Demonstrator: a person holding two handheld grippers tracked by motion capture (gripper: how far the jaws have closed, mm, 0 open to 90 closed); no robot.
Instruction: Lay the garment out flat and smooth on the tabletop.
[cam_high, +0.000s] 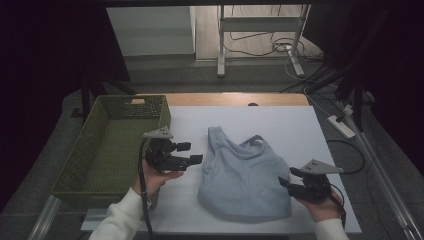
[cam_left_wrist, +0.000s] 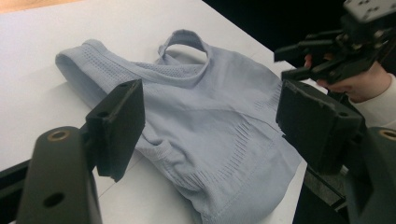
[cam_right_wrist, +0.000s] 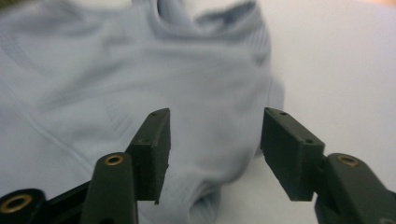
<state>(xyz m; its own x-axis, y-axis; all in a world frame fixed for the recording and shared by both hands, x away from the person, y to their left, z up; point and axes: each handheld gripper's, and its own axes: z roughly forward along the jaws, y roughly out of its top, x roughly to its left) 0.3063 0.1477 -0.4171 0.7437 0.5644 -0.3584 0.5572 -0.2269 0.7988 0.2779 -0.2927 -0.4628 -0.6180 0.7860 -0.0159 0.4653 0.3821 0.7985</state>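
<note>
White matte worktop (cam_high: 300, 130) with wood strip at the far edge, dim room, grey floor, cables and desk legs behind. Pale blue ribbed knit top (cam_high: 243, 172) lies crumpled mid-worktop. Woven olive basket (cam_high: 95, 150) at left. Left claw (cam_high: 194, 153) apart, beside the top. Right claw (cam_high: 286, 178) apart at its edge, nothing clamped.

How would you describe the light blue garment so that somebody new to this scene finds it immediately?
Start from the white table surface, with the green woven basket at its left edge. The garment lies flat on the white, right of the basket, between the left gripper and the right gripper. It is the one soft thing: a pale blue sleeveless top with shoulder straps.
</note>
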